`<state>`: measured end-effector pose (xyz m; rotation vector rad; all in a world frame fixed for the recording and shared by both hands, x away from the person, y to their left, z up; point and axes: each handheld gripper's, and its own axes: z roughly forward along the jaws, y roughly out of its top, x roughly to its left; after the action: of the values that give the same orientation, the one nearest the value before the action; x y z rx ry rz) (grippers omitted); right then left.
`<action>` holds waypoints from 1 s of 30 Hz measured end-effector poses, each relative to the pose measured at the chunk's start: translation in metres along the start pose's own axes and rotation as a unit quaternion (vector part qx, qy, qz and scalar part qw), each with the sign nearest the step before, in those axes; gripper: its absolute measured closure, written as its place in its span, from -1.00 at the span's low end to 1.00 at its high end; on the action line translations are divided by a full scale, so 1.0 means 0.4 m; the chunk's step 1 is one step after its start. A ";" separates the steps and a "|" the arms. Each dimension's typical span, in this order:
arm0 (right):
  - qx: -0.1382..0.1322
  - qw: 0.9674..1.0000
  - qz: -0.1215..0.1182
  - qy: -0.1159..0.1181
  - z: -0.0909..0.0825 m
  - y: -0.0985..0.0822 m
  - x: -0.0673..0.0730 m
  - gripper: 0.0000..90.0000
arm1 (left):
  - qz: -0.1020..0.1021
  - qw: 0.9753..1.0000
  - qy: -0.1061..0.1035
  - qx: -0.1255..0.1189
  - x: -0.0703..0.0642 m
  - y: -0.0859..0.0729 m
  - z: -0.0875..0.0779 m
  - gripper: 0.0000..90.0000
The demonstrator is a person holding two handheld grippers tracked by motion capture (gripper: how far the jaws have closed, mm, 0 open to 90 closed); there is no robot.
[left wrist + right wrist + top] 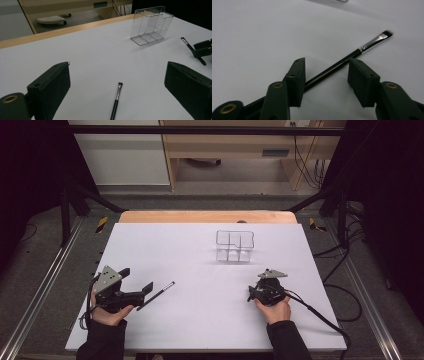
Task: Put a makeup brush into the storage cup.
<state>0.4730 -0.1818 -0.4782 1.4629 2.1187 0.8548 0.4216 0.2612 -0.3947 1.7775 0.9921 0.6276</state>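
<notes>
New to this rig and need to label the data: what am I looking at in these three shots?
There is no robot. A person holds a hand-held claw in each hand. One picture is from a fixed camera above the white table. The other two come from cameras riding on each claw, looking along its black jaws.

On the table stands a clear divided organizer. A thin makeup brush lies flat in front of the left claw, whose jaws are wide apart. A second brush lies between the jaws of the right claw, which are open on either side of its handle. Nothing is gripped yet.
</notes>
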 end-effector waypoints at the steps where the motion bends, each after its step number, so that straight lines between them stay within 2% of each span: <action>1: 0.000 1.000 -0.003 0.002 -0.001 0.000 -0.001 0.24 | 0.000 1.000 0.000 0.000 0.000 0.000 0.000 -0.87; 6: 0.004 1.000 -0.006 0.006 -0.007 -0.001 -0.003 0.45 | 0.000 1.000 -0.001 0.000 0.001 0.000 -0.001 -0.87; 11: 0.010 1.000 -0.004 0.009 -0.015 -0.005 -0.008 0.57 | 0.000 1.000 -0.002 -0.001 0.000 0.000 -0.002 -0.87; 14: 0.011 1.000 0.003 0.012 -0.020 -0.008 -0.014 0.60 | -0.001 1.000 -0.002 -0.001 0.000 0.000 -0.002 -0.87; 15: 0.014 1.000 0.011 0.017 -0.025 -0.011 -0.021 0.62 | -0.001 1.000 -0.003 0.000 0.000 -0.001 -0.001 -0.87; 23: 0.023 0.999 0.026 0.027 -0.042 -0.019 -0.045 0.72 | -0.001 1.000 -0.003 -0.002 0.001 0.000 -0.003 -0.86; 26: 0.023 0.999 0.019 0.027 -0.047 -0.020 -0.049 0.76 | -0.002 1.000 -0.003 -0.001 0.001 -0.001 -0.002 -0.86; 28: 0.026 0.999 0.014 0.017 -0.049 -0.021 -0.051 0.76 | -0.002 1.000 -0.003 -0.001 0.001 -0.001 -0.002 -0.86; 30: 0.027 0.999 0.017 0.018 -0.049 -0.021 -0.052 0.76 | -0.001 1.000 -0.004 0.000 0.001 -0.001 -0.002 -0.86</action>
<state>0.4619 -0.2083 -0.4699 1.5250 2.1647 0.8480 0.4211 0.2618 -0.3946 1.7762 0.9890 0.6193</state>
